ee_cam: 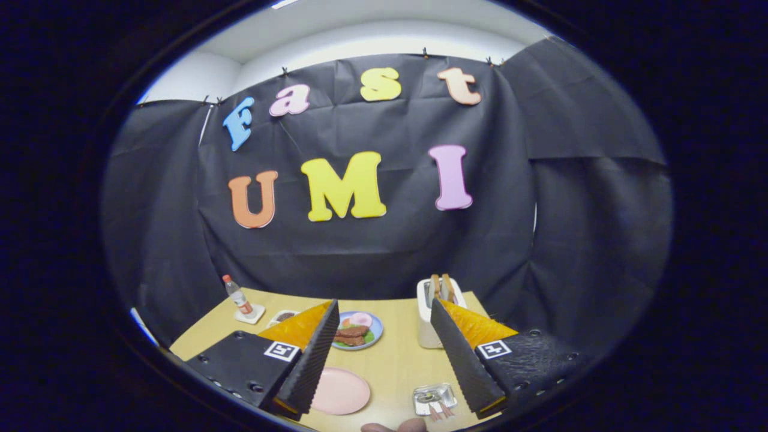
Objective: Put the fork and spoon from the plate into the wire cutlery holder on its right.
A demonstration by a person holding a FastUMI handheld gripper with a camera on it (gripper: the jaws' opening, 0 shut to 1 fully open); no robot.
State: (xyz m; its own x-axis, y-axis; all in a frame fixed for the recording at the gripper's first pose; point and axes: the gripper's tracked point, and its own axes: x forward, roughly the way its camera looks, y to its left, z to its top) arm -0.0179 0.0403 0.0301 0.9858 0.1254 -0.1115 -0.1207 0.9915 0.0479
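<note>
Claw (384, 318) is spread wide, nothing betw the 2 fingers. Each finger is a wedge shape w/ a ribbed, grippy inner face; flat blocks behind them carry small square printed markers and screw holes.

Table (396, 360) is pale wood-look, smooth, seen betw and beyond the fingers.

Pink plate (345, 393): round, matte, plain, lying flat just beside the inner edge of the left finger, near its base. It looks bare; can't tell any fork or spoon on it.

Wire cutlery holder (433, 397): small, shiny metal, roughly boxy w/ rounded corners, sits close to the base of the right finger, on its inner side, to the right of the pink plate w/ a strip of table betw them. Two thin pinkish handles (440, 411) stick out at its near side – too small to tell which is fork and which spoon.

Beyond the fingertips, approx centred betw them: blue-rimmed plate (359, 331), round, w/ toy food – brown strips, green leaf, pale round slice.

Just ahead of the right fingertip: white toaster (429, 321), boxy w/ rounded top, 2 tan slices standing upright in its slots.

Beyond the left finger: clear bottle (238, 295) w/ red cap, tilted-looking via lens, standing on a white square coaster (251, 314); near it a small white dish (284, 315) w/ dark contents.

At the nearest table edge, betw finger bases, a bit of a person's fingers (393, 427) shows.
</note>
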